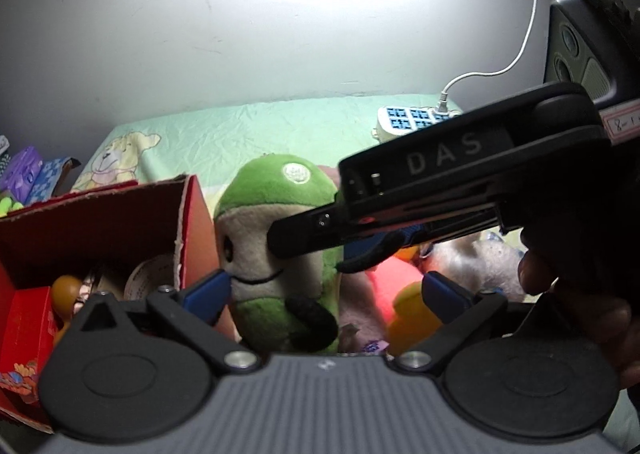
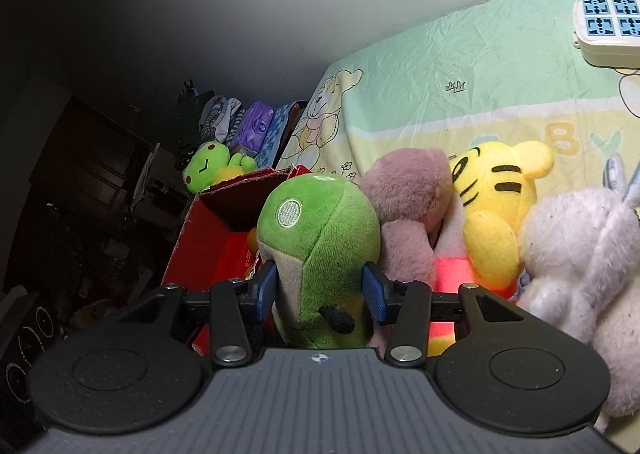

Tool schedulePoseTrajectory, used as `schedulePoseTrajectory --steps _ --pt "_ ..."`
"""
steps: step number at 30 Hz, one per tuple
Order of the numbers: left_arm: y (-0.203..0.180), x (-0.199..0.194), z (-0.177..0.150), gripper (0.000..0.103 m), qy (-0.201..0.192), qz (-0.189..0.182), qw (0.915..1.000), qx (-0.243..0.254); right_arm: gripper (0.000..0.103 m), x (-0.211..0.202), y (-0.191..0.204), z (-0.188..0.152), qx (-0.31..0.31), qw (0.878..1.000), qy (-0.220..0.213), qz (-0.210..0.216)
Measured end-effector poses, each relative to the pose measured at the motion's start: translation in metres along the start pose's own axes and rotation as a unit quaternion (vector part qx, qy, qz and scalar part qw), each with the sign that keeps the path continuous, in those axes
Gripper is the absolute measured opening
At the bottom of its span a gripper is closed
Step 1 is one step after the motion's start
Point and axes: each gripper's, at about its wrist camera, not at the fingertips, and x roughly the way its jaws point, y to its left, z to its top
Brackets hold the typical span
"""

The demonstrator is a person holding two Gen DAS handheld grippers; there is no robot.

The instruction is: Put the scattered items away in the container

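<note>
Two grippers: right gripper (image 2: 320, 288) clamped on green-and-cream plush toy (image 2: 320, 250) beside red cardboard box (image 1: 100, 222); left gripper (image 1: 326, 294) spread wide, holding nothing.

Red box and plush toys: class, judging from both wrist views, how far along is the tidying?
Done: the red box already holds a few small items, including an orange one. In hand: the right hand-held gripper has its fingers on both sides of the green plush, beside the box; the left hand-held gripper is open. Left: the pink plush, yellow tiger and grey plush lie on the sheet.
</note>
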Motion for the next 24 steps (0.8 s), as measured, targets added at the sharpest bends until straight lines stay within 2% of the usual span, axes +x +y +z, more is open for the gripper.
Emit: schedulePoseTrajectory --steps 6,10,13,14,15,24 --pt "0.001 0.003 0.0 0.102 0.012 -0.055 0.9981 -0.023 0.048 -0.027 -0.011 -0.013 0.023 1.0 -0.017 0.001" --pt "0.002 0.019 -0.007 0.102 0.037 -0.063 0.9964 -0.042 0.048 -0.029 -0.013 -0.016 0.033 0.999 -0.02 -0.002" --pt "-0.002 0.025 -0.004 0.101 0.028 -0.054 0.9978 -0.027 0.048 -0.029 -0.011 -0.017 0.034 0.999 -0.024 -0.006" --pt "-0.001 0.029 -0.001 0.096 0.03 -0.057 0.9976 -0.025 0.048 -0.03 -0.01 -0.017 0.034 0.999 -0.027 -0.008" --pt "-0.002 0.031 0.001 0.096 0.032 -0.056 0.9977 -0.023 0.048 -0.032 -0.009 -0.017 0.033 0.999 -0.03 -0.009" --pt "-0.01 0.0 -0.002 0.087 0.01 -0.076 0.9966 -0.029 0.048 -0.055 0.015 -0.028 0.006 0.998 -0.056 -0.031"
